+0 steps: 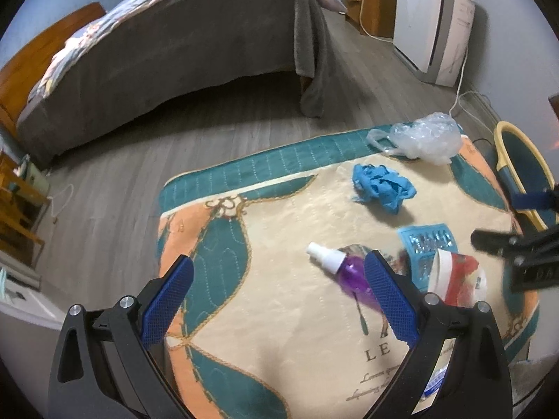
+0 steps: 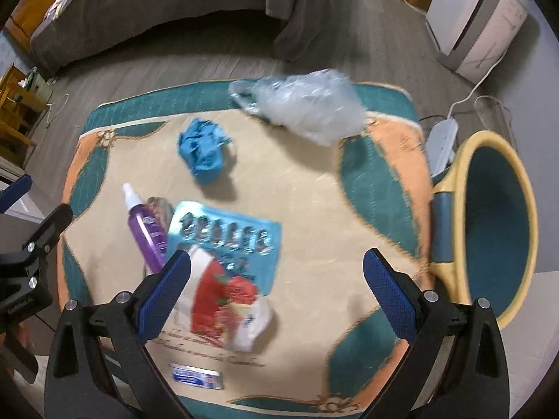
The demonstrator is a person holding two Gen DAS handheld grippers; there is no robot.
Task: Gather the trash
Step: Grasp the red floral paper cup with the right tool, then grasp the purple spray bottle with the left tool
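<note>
Trash lies on a patterned rug (image 1: pixel 279 314) (image 2: pixel 307 209): a crumpled clear plastic bag (image 1: pixel 424 138) (image 2: pixel 307 104), crumpled blue gloves (image 1: pixel 382 183) (image 2: pixel 204 150), a purple spray bottle (image 1: pixel 340 267) (image 2: pixel 145 225), a blue blister pack (image 1: pixel 428 241) (image 2: pixel 230 234), a red-and-white wrapper (image 1: pixel 457 277) (image 2: pixel 227 303) and a small blue sachet (image 2: pixel 195 376). A teal bin with a yellow rim (image 1: pixel 520 167) (image 2: pixel 496 223) stands at the rug's right edge. My left gripper (image 1: pixel 279 274) is open and empty above the rug. My right gripper (image 2: pixel 277 269) is open and empty above the wrapper.
A bed with a grey cover (image 1: pixel 181 49) (image 2: pixel 157 3) stands beyond the rug. A white appliance (image 1: pixel 433 21) (image 2: pixel 478 21) stands by the far right wall. A power strip and cables (image 2: pixel 442 136) lie beside the bin. Wooden furniture (image 1: pixel 17 209) is at the left.
</note>
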